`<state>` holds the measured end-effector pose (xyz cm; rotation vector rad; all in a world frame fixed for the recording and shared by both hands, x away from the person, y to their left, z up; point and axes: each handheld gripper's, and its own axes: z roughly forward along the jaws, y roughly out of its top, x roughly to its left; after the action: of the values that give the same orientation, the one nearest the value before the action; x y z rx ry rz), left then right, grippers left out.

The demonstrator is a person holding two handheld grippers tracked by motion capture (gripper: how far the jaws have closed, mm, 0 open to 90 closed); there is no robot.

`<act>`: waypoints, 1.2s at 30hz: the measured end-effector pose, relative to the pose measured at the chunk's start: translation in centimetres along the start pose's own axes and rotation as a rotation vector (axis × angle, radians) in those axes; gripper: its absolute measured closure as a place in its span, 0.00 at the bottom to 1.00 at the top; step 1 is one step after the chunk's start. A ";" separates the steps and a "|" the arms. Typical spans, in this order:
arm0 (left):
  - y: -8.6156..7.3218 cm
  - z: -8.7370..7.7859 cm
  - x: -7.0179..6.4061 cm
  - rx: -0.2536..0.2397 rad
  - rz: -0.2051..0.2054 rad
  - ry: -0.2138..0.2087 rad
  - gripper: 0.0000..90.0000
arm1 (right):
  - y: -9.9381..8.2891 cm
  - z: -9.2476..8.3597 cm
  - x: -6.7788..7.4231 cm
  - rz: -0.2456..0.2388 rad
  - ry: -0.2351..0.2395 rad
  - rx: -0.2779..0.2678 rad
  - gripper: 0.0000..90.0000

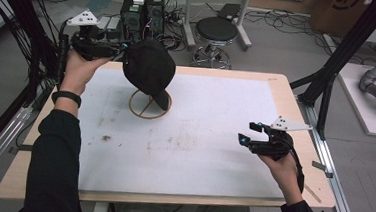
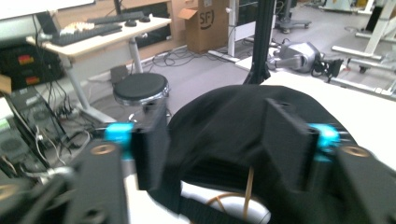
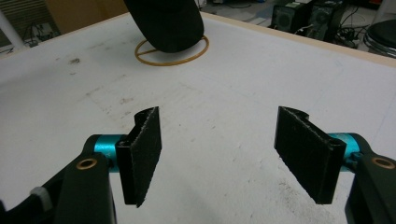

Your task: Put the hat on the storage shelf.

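black cap point(image 1: 148, 65) on stand, between open left tongs point(image 2: 219, 140)

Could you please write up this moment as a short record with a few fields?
Item: black cap perched on a wooden stand with a ring base
Surface: white mat on the table
Left gripper: at the cap's back, jaws apart on either side of it, not pressing
Right gripper: jaws open, nothing between them, over the mat
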<state>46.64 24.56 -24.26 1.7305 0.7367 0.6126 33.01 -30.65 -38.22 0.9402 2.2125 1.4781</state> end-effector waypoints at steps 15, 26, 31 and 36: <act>-2.1 -4.7 -2.7 -0.028 0.061 0.039 0.26 | 0.5 1.1 -0.2 -0.002 -0.003 -0.008 0.34; -7.4 -6.8 -6.8 -0.019 0.045 0.021 0.24 | 0.5 1.3 -0.4 0.001 -0.043 -0.022 0.32; -10.0 -7.0 -8.8 -0.016 0.038 0.021 0.24 | 0.3 1.3 -0.4 0.004 -0.055 -0.025 0.30; -13.2 -6.5 -10.1 -0.004 0.006 0.002 0.23 | 0.1 1.4 -0.3 0.008 -0.065 -0.022 0.27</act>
<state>32.96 23.92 -35.65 1.7292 0.7319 0.6192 34.10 -29.89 -38.73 0.9769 2.1447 1.4523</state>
